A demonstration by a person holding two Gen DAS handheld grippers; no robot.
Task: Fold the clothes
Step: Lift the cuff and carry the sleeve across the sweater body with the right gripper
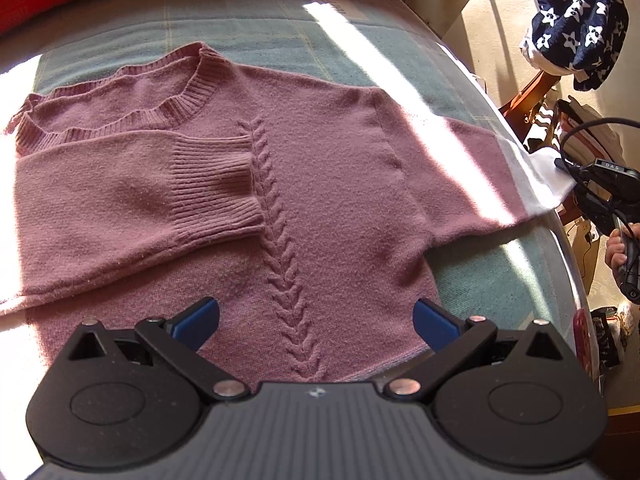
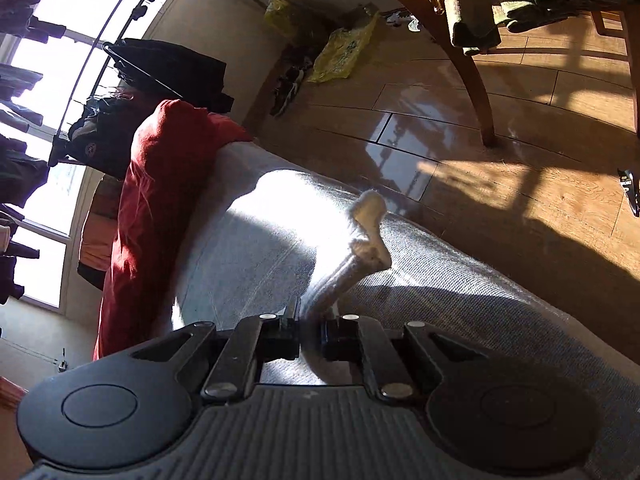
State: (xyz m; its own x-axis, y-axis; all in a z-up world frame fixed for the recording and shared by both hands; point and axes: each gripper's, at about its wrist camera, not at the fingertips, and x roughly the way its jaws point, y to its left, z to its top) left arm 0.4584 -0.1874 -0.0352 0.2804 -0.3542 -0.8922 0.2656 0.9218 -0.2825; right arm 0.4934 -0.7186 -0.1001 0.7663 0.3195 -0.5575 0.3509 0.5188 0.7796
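A pink knit sweater lies flat, front up, on a bed covered by a pale blue-green blanket, with one sleeve already folded across the chest so that its ribbed cuff lies just beside the central cable braid. The other sleeve runs out toward the bed's edge, into a band of hard sunlight. The left gripper hangs above the hem with its blue fingers spread wide and nothing between them. The right gripper has its fingers closed on a pale, sunlit bunch of fabric that rises away from them; glare washes out its colour, but in my judgement it is the cuff end of the outstretched sleeve. The step in hand appears to be the second sleeve fold. To do it well, the sleeve should be carried across level, laid parallel to the first one without dragging the body out of square, and released only once flat; the free left gripper could steady the hem. The left wrist view alone shows the whole garment, the finished fold, and a hand holding the other tool at the frame's edge. The right wrist view alone shows the grip itself, a red pillow at the bed's end, and the wooden floor.
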